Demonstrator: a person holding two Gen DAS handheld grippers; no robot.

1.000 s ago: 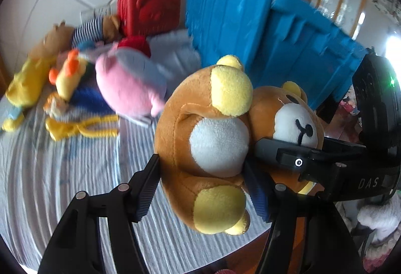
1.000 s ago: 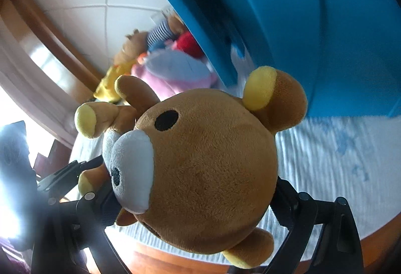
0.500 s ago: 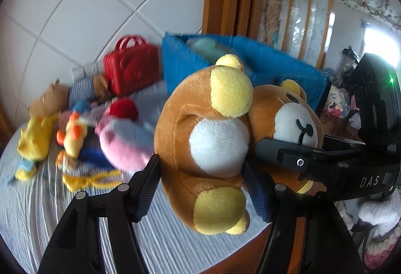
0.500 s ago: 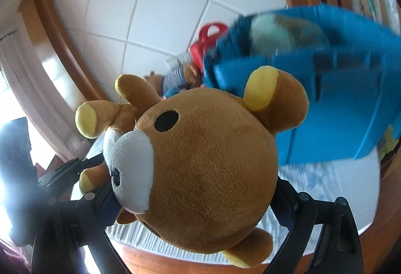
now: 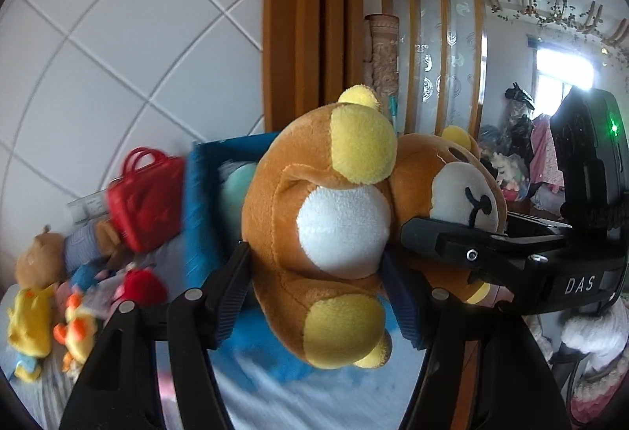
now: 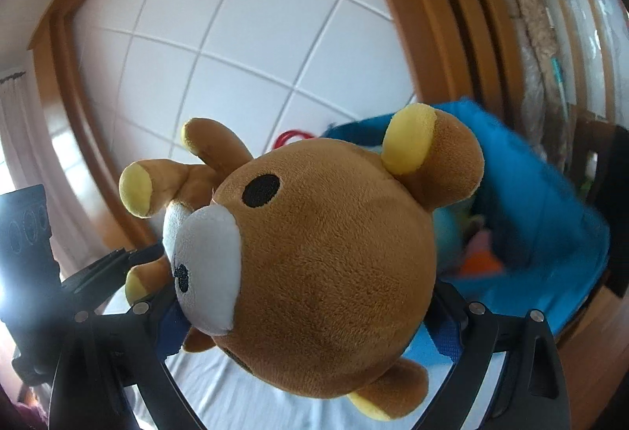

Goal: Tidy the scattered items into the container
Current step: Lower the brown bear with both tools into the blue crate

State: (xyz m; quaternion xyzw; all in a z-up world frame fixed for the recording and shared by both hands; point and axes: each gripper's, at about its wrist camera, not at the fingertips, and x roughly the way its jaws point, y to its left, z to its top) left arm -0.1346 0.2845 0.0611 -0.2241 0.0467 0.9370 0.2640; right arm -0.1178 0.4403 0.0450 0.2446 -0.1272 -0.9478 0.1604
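Bear: I have a brown plush bear (image 5: 314,233) with a white belly patch, white muzzle, black stitched eyes and yellow ear linings and paw pads.
Bear's place: it is off the bed, carried between both tools, in front of the blue container (image 6: 550,233) in both views.
Left gripper (image 5: 318,292): its two black jaws are clamped on the bear's body, one pad at each flank.
Right gripper (image 6: 306,316): its jaws are pressed against either side of the bear's head, so it is closed on the head.
Left view only: I see the belly and feet toward me, the right gripper's finger lying across the muzzle, a red toy handbag (image 5: 147,202) beside the container, and a blurred heap of soft toys (image 5: 70,296) on the striped bed cover (image 5: 275,402) at lower left.
Right view only: I see the face side-on, one arm raised, and the container's inside with blurred pale blue, pink and orange toys (image 6: 468,241).
Axis: the bear lies roughly level, its long axis running from the left tool to the right one; in the left view the head is at the right and the feet point toward my camera.
Surroundings: white tiled wall (image 6: 236,36) and a wooden frame (image 5: 310,17) behind.
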